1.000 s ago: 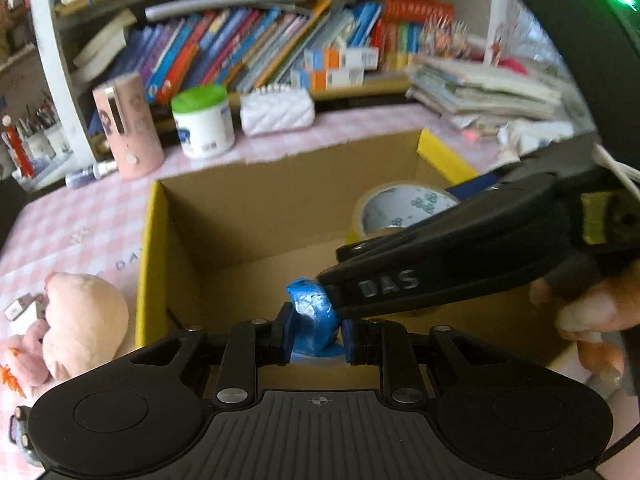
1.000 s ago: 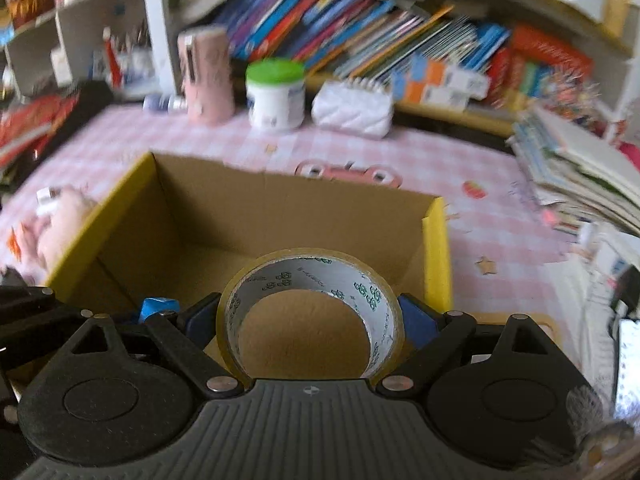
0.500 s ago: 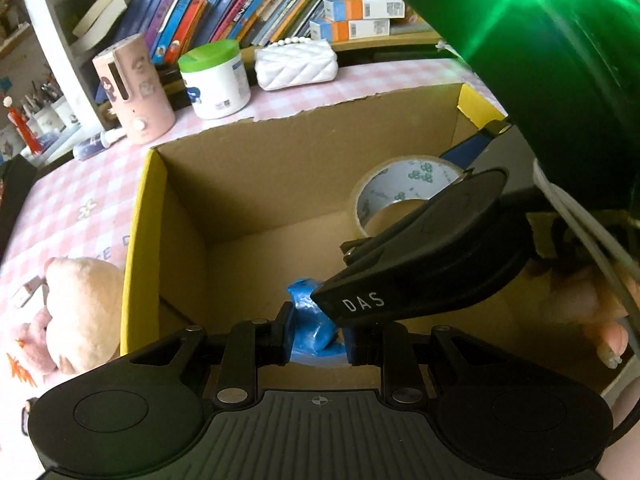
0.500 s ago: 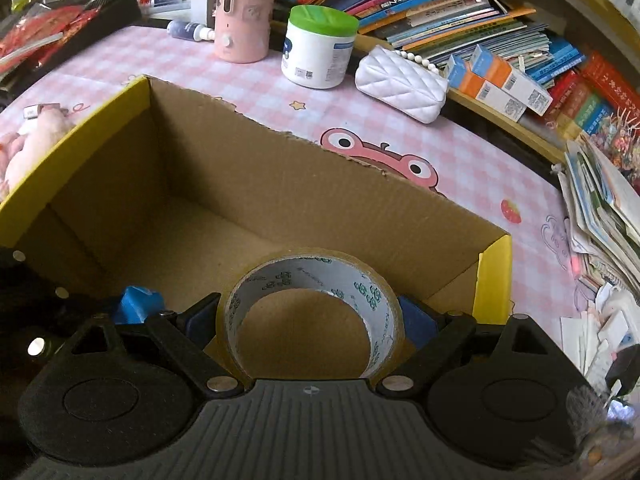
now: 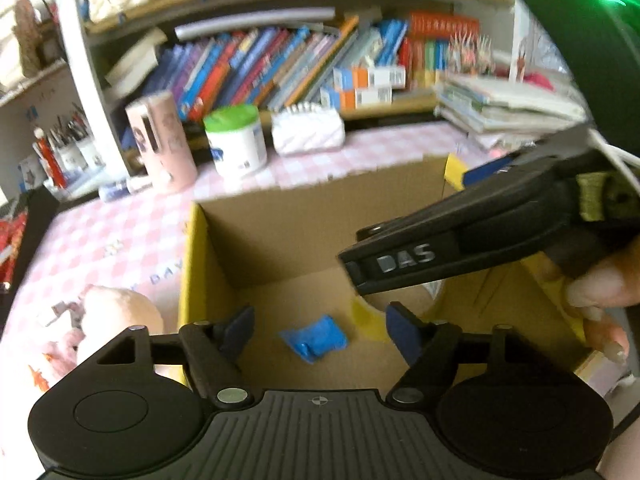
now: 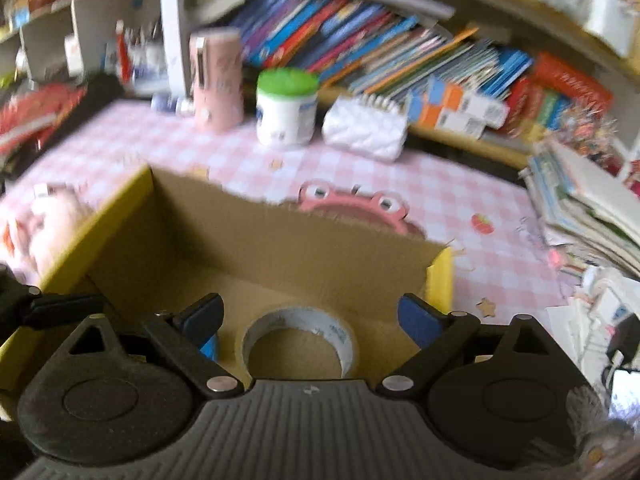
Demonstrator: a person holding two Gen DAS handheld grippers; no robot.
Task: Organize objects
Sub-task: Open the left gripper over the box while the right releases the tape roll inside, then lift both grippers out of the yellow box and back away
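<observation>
An open cardboard box [image 5: 300, 220] with yellow-edged flaps stands on the pink checked tablecloth. A crumpled blue wrapper [image 5: 314, 338] lies on its floor. My left gripper [image 5: 322, 330] hovers just above it; its jaws are opening and touch nothing. A roll of clear tape [image 6: 298, 336] lies flat on the floor of the box [image 6: 280, 248]. My right gripper [image 6: 310, 320] stands over it, jaws opening and wider than the roll, pads clear of it. In the left wrist view the right gripper's black body [image 5: 480, 240] crosses above the tape roll [image 5: 366, 316] and hides most of it.
A pink plush toy [image 5: 116, 320] lies left of the box. Behind the box stand a pink tumbler [image 5: 162, 148], a white jar with a green lid [image 5: 236, 140] and a white quilted pouch [image 5: 308, 132]. Papers [image 5: 508, 108] pile up at the right. A person's hand [image 5: 600, 292] holds the right gripper.
The left gripper opened and let go of the blue wrapper, which now lies on the box floor. The right gripper released the tape roll. Both grippers lifted a little.
</observation>
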